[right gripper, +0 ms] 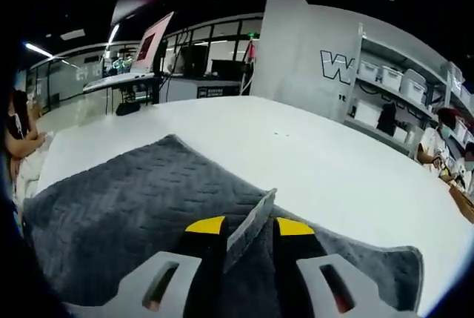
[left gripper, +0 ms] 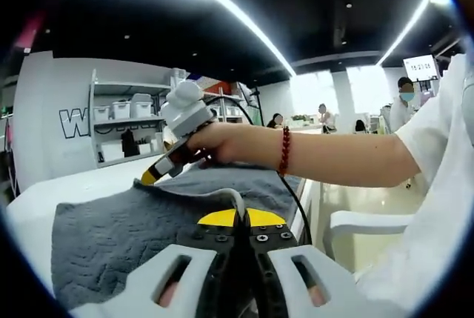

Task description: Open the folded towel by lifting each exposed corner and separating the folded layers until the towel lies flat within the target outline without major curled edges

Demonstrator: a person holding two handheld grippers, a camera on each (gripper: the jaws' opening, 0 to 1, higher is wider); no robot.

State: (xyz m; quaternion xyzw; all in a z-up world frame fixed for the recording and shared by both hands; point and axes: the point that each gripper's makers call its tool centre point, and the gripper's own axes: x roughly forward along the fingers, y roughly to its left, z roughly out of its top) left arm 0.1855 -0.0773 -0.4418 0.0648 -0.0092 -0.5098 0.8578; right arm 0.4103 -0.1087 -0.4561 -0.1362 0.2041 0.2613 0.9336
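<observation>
Pinching the grey towel (right gripper: 148,207) at two edges on the white table (right gripper: 311,155).
Left gripper (left gripper: 241,218) has its jaws closed on a towel edge at 6 o'clock; right gripper (right gripper: 248,230) clamps a raised fold, a hand (left gripper: 222,144) holding it at 11 o'clock in the left gripper view.

A white tabletop (right gripper: 311,155) carries a grey towel (right gripper: 141,207), which lies directly on it. In the right gripper view the towel spreads ahead and to the left of the right hand-held gripper (right gripper: 248,233), with bare tabletop stretching beyond it and to the right; one towel edge stands up between the yellow-tipped jaws. In the left gripper view the towel (left gripper: 111,236) lies ahead and left of the left hand-held gripper (left gripper: 241,222), with white tabletop (left gripper: 74,184) past its far edge.
</observation>
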